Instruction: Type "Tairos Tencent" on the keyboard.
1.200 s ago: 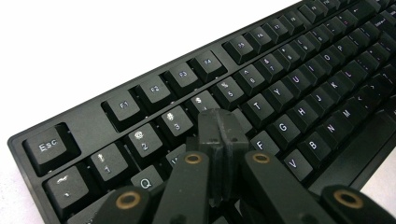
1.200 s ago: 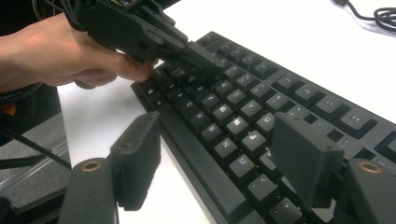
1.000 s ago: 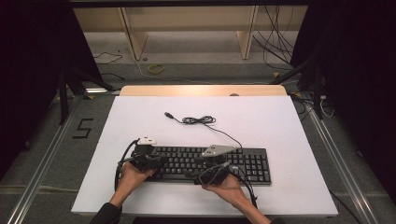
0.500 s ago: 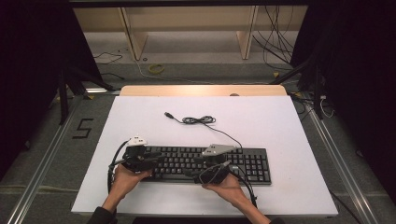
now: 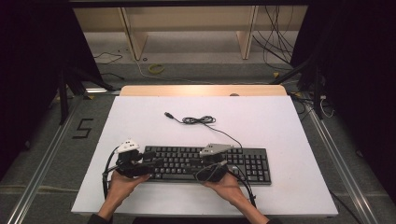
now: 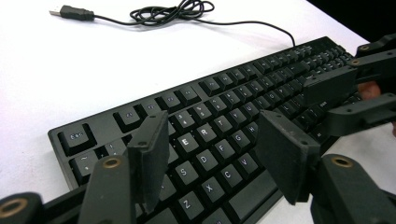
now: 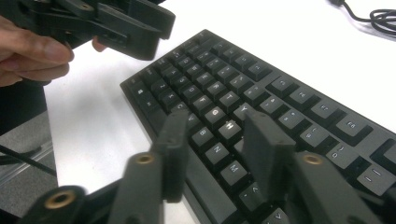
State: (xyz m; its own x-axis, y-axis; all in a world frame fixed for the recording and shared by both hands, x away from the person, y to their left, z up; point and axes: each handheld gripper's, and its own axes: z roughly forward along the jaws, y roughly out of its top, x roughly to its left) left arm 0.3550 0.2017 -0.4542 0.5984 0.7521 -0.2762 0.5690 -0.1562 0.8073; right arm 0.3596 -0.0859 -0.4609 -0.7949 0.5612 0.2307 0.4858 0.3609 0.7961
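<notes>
On the white desk [image 5: 280,121] the black keyboard [image 5: 243,163] lies flat along the near edge, its cable [image 5: 198,120] coiled behind. The left gripper [image 5: 154,163] and right gripper [image 5: 210,164] hover over its keys, jaws apart, gripping nothing; the work seems barely begun.

I see a black keyboard [image 5: 205,163] with white lettering under my black claws, a black cable [image 5: 198,120] beyond them, all on a white table [image 5: 280,126].
</notes>
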